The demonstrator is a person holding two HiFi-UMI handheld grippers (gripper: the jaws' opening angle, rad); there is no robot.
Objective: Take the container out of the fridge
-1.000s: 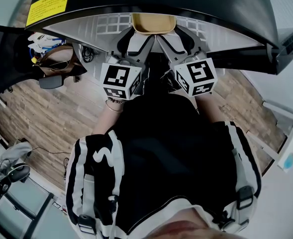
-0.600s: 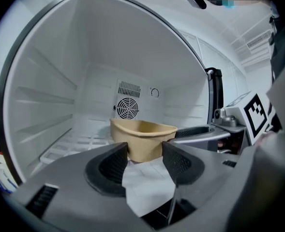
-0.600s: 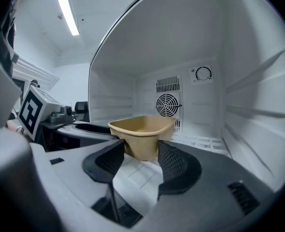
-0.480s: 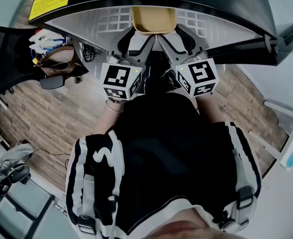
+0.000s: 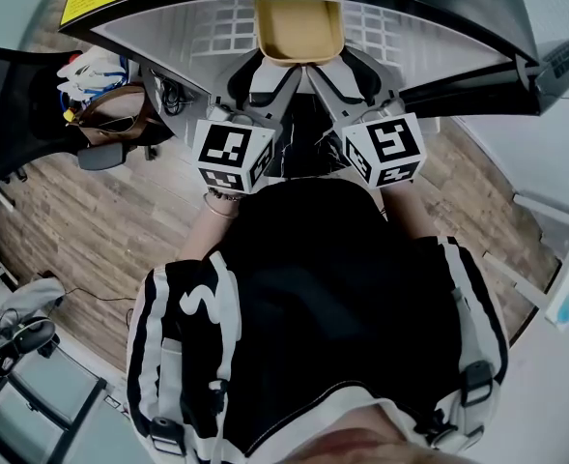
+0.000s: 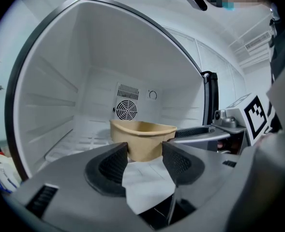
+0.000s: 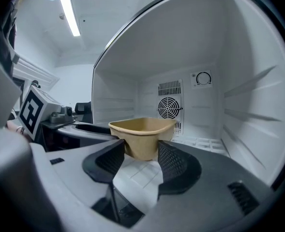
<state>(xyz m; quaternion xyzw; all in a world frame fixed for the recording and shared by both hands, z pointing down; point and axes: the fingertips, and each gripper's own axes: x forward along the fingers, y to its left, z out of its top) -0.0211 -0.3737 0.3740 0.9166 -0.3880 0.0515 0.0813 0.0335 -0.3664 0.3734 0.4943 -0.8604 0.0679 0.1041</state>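
**A:** Black top [image 5: 313, 288] fills the head view, with bold white stripes [image 5: 149, 327] running down both sleeves!

**B:** And there's a white squiggle [image 5: 199, 303] on the left sleeve, plus black strap buckles [image 5: 474, 385] low on each side.

**A:** A thin bracelet [image 5: 218, 204] at the left wrist, too.

**B:** Now the left tongs [image 6: 144, 153] and right tongs [image 7: 141, 151]: smooth grey shells, and dark pads [image 6: 114, 166] with a fine mesh texture.

**A:** Each one carries a white cube [image 5: 234, 155] printed with black square markers.

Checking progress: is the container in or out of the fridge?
In. The container sits on the shelf inside the fridge, in front of the fan.
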